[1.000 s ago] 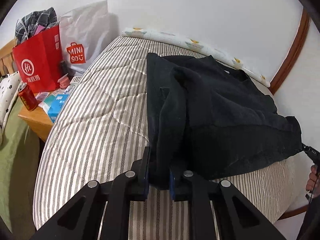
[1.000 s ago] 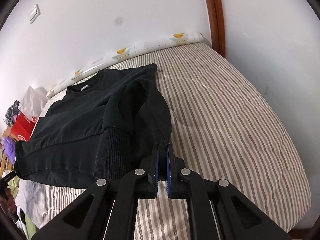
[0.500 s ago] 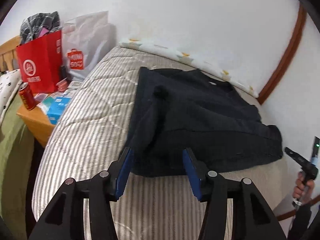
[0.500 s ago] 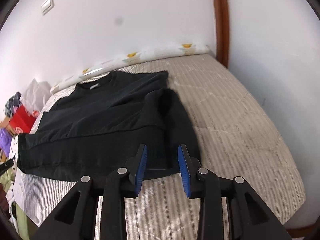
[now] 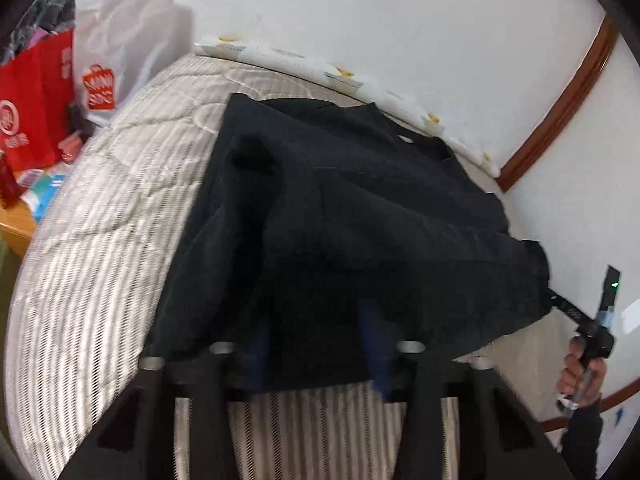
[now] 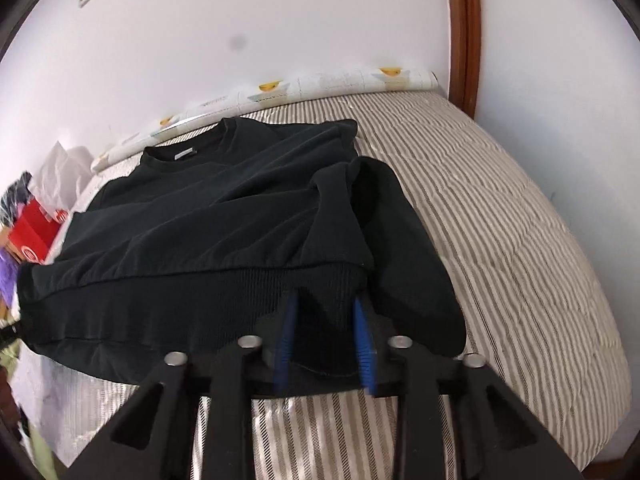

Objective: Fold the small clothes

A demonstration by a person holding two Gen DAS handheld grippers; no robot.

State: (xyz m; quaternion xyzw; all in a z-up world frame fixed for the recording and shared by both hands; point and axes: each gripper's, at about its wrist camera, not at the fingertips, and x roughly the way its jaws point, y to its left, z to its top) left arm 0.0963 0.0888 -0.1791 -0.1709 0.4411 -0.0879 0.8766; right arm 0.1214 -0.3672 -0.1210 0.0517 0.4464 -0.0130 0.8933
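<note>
On the striped mattress (image 6: 500, 216) a black sweater (image 6: 208, 216) lies flat, collar toward the wall, both sleeves folded in over its body. The left gripper (image 5: 318, 344) is spread wide over the hem's near-left corner, the right gripper (image 6: 326, 332) spread over the hem at the folded right sleeve; neither pinches cloth.

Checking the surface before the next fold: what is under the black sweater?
The black sweater lies on a striped mattress, which shows all around it. Whatever sits directly beneath the fabric is covered.
</note>
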